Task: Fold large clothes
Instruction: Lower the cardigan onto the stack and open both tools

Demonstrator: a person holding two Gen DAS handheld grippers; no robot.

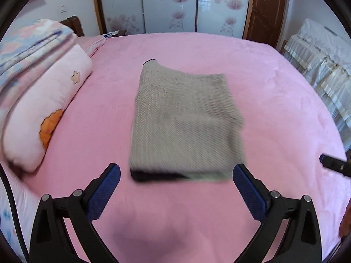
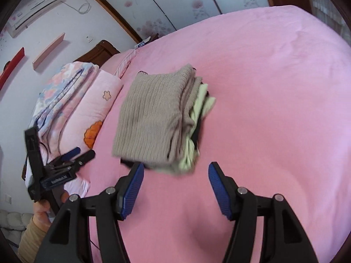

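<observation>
A folded grey-beige knitted sweater (image 1: 186, 122) lies in the middle of the pink bed (image 1: 274, 100), with black and light green layers showing at its near edge. In the right wrist view the sweater (image 2: 151, 118) tops a stack with light green and black fabric (image 2: 201, 100) at its right side. My left gripper (image 1: 176, 173) is open and empty, just short of the sweater's near edge. My right gripper (image 2: 175, 173) is open and empty, just before the stack's near corner. The left gripper also shows in the right wrist view (image 2: 76, 153), hand-held at the left. The right gripper's tip (image 1: 333, 164) shows at the right edge.
A folded pink quilt with floral bedding on top (image 1: 43, 100) lies along the bed's left side. Sliding wardrobe doors (image 1: 171, 4) and a brown door (image 1: 265, 11) stand beyond the bed. A white covered piece of furniture (image 1: 324, 70) stands at the right.
</observation>
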